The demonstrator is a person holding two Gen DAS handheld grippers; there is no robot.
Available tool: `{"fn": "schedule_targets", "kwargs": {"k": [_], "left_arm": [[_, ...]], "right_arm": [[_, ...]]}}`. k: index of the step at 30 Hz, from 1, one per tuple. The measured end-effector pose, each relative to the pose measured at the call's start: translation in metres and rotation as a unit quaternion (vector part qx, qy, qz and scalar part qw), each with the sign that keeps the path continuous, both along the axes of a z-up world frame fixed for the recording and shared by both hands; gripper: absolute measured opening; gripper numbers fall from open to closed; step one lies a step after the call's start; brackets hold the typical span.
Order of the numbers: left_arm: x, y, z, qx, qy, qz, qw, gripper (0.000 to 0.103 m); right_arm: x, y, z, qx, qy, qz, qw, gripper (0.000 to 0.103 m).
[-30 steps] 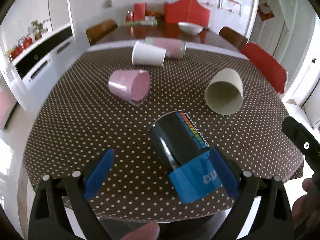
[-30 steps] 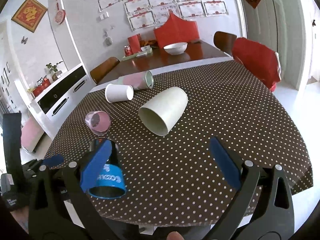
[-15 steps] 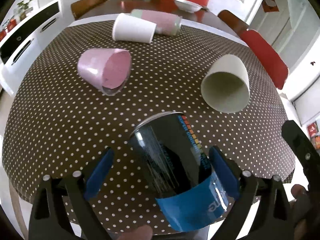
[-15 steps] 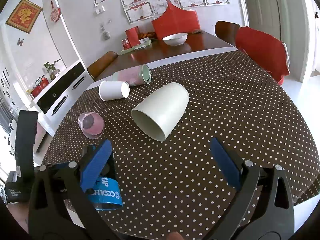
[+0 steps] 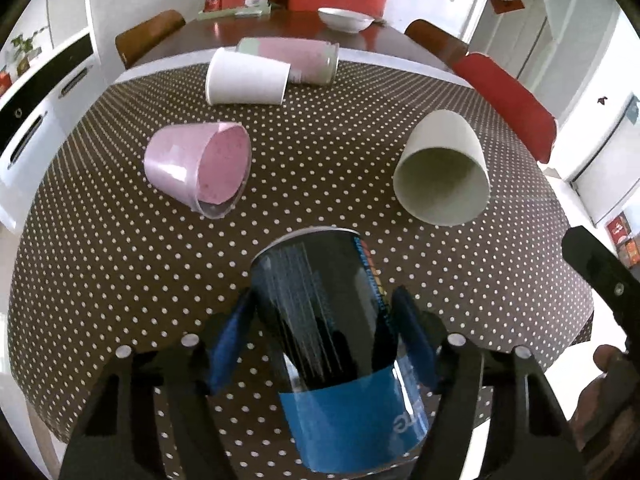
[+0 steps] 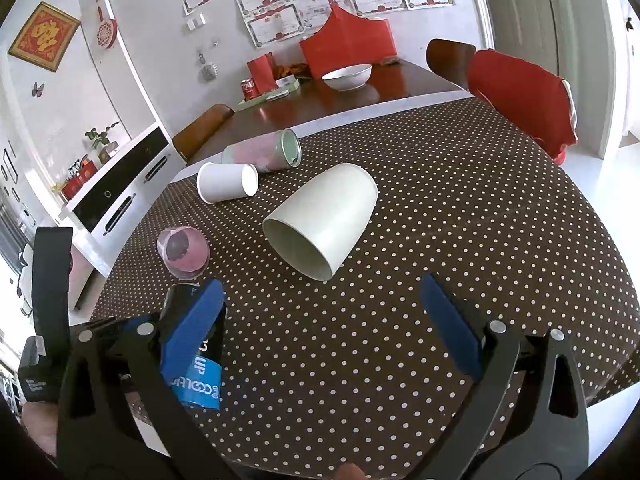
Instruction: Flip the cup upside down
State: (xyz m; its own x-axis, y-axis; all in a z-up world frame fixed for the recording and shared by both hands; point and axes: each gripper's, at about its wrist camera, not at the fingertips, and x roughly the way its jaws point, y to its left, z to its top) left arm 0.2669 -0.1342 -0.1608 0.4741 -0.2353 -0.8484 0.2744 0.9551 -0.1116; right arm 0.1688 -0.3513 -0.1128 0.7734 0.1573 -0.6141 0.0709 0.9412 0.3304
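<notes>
Brown polka-dot cloth covers the tabletop (image 5: 100, 248), with a dark wooden table carrying a white bowl (image 5: 346, 19) behind it and framed certificates (image 6: 288, 8) on the far wall. Near the front edge, the left tongs (image 5: 322, 332) are closed on the dark cup (image 5: 332, 320), their blue pads pressed against its two sides. The cup has a black body and a blue band, and it is tilted with its silvery rim pointing away from the camera. From the right wrist view the same cup (image 6: 202, 354) shows at the lower left, partly hidden behind a blue pad. The right tongs (image 6: 324, 324) hang wide apart over bare cloth, holding nothing.

Four other cups lie on their sides on the cloth. A pink cup (image 5: 196, 166) lies beyond the dark one to the left, and a cream cup (image 5: 442, 170) to the right, its mouth facing the camera. Farther back, a white paper cup (image 5: 246, 82) lies just beside a pink-and-green tumbler (image 5: 294, 58). A red chair (image 6: 520, 98) stands at the right edge.
</notes>
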Motion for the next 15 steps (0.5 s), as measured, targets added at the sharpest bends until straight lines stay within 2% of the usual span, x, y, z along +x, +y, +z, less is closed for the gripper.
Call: {"fn": "schedule_targets", "kwargs": {"k": [6,12,15], "left_arm": [[-0.005,0.009,0.01,-0.006,-0.031,-0.001,0.9995,0.068],[-0.018,0.013,0.025,-0.006,-0.105,0.005,0.9944,0.067],[-0.022,0.014,0.026,-0.013,-0.123,0.005,0.9923,0.066]], "right_arm": [[-0.007,0.006,0.005,-0.003,-0.005,0.0,1.0,0.097],[-0.011,0.008,0.007,-0.004,-0.006,-0.003,1.0,0.097],[-0.012,0.01,0.01,-0.005,-0.007,-0.003,1.0,0.097]]}}
